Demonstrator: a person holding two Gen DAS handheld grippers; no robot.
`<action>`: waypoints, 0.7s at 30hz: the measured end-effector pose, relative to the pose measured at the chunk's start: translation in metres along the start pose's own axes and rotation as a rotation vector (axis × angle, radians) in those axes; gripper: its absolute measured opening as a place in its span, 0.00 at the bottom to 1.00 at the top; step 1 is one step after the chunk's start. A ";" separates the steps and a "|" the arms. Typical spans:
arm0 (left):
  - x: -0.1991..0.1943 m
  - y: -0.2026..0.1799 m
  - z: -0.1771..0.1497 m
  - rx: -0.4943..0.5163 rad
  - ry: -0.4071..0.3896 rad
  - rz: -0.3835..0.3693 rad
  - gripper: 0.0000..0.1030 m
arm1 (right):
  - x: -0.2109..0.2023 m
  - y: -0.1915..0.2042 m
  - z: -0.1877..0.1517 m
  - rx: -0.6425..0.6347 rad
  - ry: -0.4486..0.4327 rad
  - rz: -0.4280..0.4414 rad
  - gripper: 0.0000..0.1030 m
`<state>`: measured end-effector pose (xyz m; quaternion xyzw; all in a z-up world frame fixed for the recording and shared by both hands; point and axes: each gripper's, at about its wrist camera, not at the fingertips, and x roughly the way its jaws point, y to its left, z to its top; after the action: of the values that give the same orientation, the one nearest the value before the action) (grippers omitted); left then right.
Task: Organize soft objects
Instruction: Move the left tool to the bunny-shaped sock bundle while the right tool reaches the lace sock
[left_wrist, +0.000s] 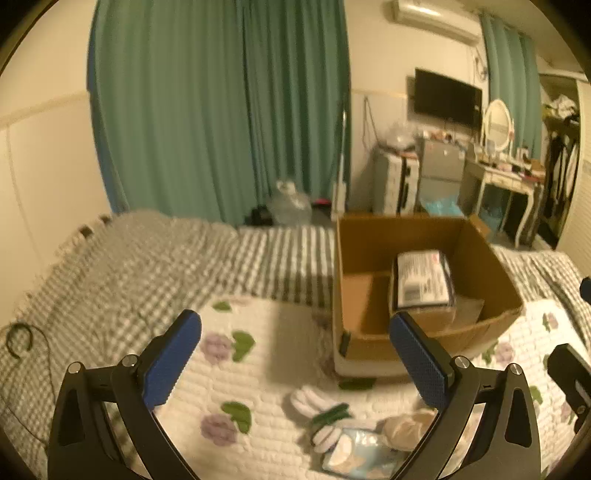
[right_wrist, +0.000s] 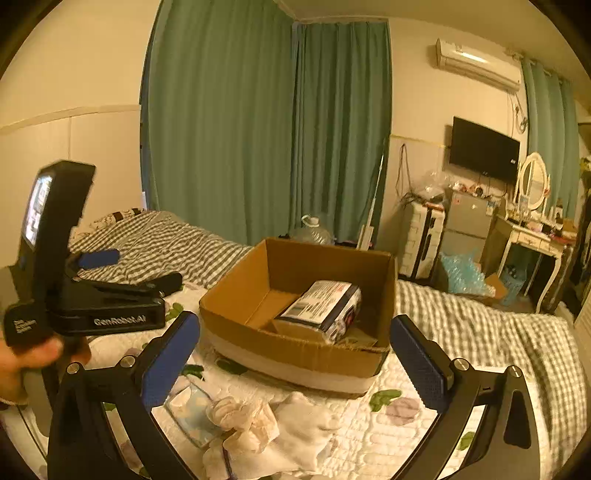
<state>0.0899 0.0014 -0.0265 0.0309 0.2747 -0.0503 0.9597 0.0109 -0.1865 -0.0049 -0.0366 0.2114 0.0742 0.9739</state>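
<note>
A brown cardboard box (left_wrist: 491, 328) (right_wrist: 236, 295) stands open on the bed, with a printed packet (left_wrist: 423, 284) (right_wrist: 321, 304) inside. In front of it on the floral quilt (left_wrist: 258, 369) lie soft items: a white sock with a green band (left_wrist: 317, 404), a beige cloth bundle (left_wrist: 406, 424) (right_wrist: 243, 421), a white cloth (right_wrist: 306, 424) and a light blue packet (left_wrist: 354, 452) (right_wrist: 190, 410). My left gripper (left_wrist: 295, 354) is open and empty above the quilt; its body (right_wrist: 85, 295) also shows in the right wrist view. My right gripper (right_wrist: 295, 354) is open and empty above the soft items.
A grey checked blanket (left_wrist: 147, 258) (right_wrist: 480, 325) covers the bed beyond the quilt. Green curtains (left_wrist: 221, 110) hang behind. A small fridge (right_wrist: 469, 221), a dressing table (right_wrist: 535, 236) with a mirror and a wall TV (right_wrist: 484, 149) stand at the right. A water jug (left_wrist: 290, 203) sits on the floor.
</note>
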 end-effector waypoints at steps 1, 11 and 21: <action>0.005 0.000 -0.002 0.000 0.021 -0.008 1.00 | 0.002 0.002 -0.002 -0.002 0.006 0.008 1.00; 0.064 0.003 -0.040 -0.028 0.238 0.007 0.99 | 0.034 0.027 -0.035 -0.091 0.093 0.051 0.91; 0.100 -0.008 -0.079 0.010 0.380 -0.005 0.97 | 0.070 0.034 -0.071 -0.072 0.221 0.077 0.86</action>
<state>0.1322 -0.0074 -0.1470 0.0439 0.4508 -0.0471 0.8903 0.0397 -0.1515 -0.1002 -0.0714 0.3161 0.1143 0.9391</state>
